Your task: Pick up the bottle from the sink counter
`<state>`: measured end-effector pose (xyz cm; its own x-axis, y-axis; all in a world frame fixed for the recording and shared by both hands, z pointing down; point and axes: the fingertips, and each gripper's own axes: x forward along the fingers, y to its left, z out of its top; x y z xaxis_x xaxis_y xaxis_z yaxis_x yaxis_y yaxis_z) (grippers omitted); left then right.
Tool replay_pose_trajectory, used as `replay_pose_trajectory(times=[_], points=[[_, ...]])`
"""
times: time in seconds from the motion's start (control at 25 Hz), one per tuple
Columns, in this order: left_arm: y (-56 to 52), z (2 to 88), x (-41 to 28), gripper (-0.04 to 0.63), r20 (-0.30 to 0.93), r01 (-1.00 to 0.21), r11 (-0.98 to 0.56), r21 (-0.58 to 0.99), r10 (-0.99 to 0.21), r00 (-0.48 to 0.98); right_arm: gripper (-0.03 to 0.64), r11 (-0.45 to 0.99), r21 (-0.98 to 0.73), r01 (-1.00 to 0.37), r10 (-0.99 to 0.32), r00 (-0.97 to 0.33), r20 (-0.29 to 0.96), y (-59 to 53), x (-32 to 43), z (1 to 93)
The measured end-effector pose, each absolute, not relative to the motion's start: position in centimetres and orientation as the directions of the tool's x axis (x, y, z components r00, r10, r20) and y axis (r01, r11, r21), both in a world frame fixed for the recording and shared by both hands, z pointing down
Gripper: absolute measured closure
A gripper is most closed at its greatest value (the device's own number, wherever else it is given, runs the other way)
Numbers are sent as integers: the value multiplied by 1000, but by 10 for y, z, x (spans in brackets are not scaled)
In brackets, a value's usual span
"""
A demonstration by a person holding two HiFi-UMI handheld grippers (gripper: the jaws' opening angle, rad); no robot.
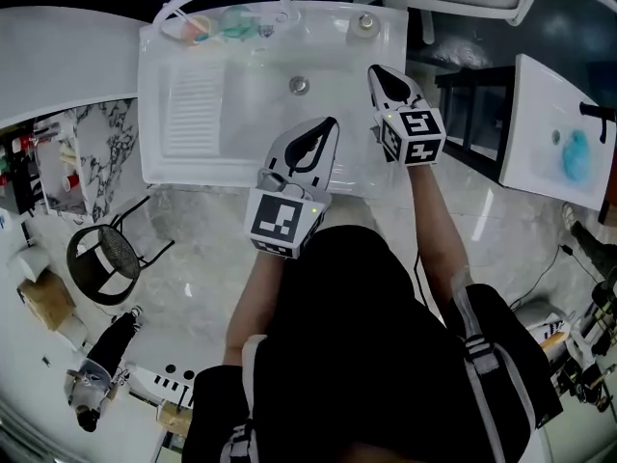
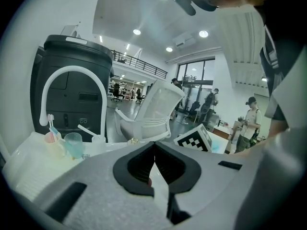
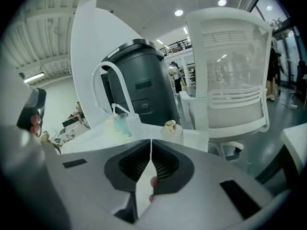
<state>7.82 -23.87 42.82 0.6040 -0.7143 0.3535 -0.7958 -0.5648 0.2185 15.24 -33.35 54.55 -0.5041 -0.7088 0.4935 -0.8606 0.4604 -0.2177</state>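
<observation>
Grey right gripper (image 1: 377,70), jaws pinched together and empty, is hovering nearer than the closed left gripper (image 1: 333,123) to the upright gold-capped white bottle (image 1: 365,22) standing ahead on the white sink counter (image 1: 393,41).

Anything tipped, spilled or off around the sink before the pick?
Nothing stands out. The bottle stands upright at the back right corner of the sink, and the teal cup stands upright at back left. No spill shows.

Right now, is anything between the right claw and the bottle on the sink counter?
Nothing visible. The bottle stands ahead of the right claw, whose jaws are shut; the cups sit off to the left.
</observation>
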Motion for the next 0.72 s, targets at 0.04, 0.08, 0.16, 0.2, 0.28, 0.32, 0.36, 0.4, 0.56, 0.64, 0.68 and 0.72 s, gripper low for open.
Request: replay_pose_trajectory(times=[0.04,0.08,0.16,0.2,0.28,0.32,0.36,0.4,0.56,0.64,0.68,0.72], points=[[-239,429,79,577,356,-796,-565,219,-713,604,603,457,-219,-862,-705,-501,503,-337,153,551],[-239,430,79,577,359,-797,-563,218,-713,602,594,455,-219,-863,-700,-499,511,-340,154,556],[-240,431,78,576,363,-803,-555,217,-718,594,578,456,-215,-863,-693,-496,523,-346,155,564],[-241,432,76,577,366,-808,-547,219,-721,588,564,459,-211,-863,-689,-496,529,-349,155,567],[-242,435,71,577,383,-823,-522,226,-729,567,543,467,-198,-862,-682,-494,540,-356,155,574],[-241,436,69,577,397,-831,-505,231,-731,555,529,471,-191,-861,-679,-492,545,-359,154,577],[-241,439,67,577,409,-836,-495,236,-730,548,514,474,-185,-861,-677,-491,549,-363,154,580],[-239,441,66,577,414,-835,-495,240,-726,550,500,476,-180,-861,-676,-488,552,-367,153,583],[-239,444,63,577,415,-835,-493,245,-725,550,443,470,-157,-868,-678,-470,565,-379,154,590],[-241,444,58,577,420,-844,-482,235,-733,536,416,461,-147,-875,-685,-457,568,-385,155,594],[-241,444,55,577,423,-848,-473,238,-736,529,406,457,-142,-878,-688,-450,569,-387,155,597],[-241,445,53,575,427,-852,-461,247,-738,523,395,454,-136,-881,-690,-444,572,-390,156,599]])
